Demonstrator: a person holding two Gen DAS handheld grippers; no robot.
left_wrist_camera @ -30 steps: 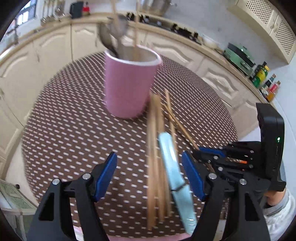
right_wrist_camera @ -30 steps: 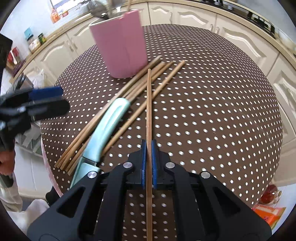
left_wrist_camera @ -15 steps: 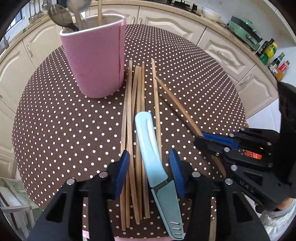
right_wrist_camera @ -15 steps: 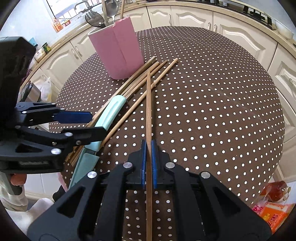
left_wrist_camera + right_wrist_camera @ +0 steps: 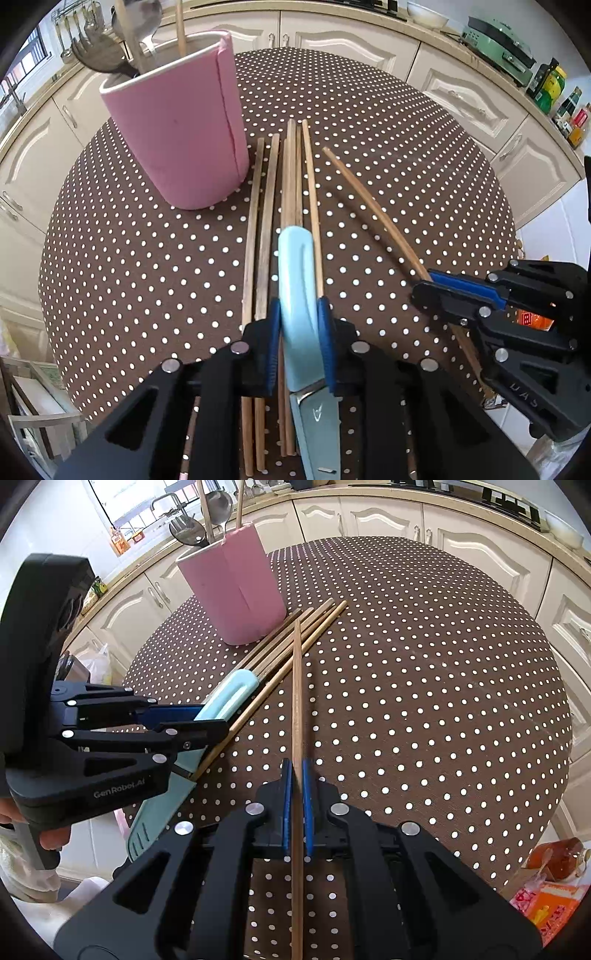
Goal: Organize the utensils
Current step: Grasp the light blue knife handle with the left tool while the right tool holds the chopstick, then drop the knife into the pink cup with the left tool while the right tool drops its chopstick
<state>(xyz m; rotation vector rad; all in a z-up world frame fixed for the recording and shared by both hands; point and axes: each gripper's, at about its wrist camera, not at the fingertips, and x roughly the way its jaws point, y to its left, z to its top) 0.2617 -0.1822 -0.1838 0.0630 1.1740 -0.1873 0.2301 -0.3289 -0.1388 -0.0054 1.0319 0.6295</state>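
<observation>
Two hand-held grippers work over the desk (image 5: 424,657). The left hand-held gripper (image 5: 299,332) grasps a light-blue knife handle (image 5: 297,280). The right hand-held gripper (image 5: 297,794) clenches one chopstick (image 5: 296,701).

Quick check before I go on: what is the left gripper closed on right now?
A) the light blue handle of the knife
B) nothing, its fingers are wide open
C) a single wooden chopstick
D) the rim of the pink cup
A: in the left wrist view the left gripper has both blue pads pressed against the light blue handle of the knife, which lies over the wooden chopsticks on the table.
</observation>
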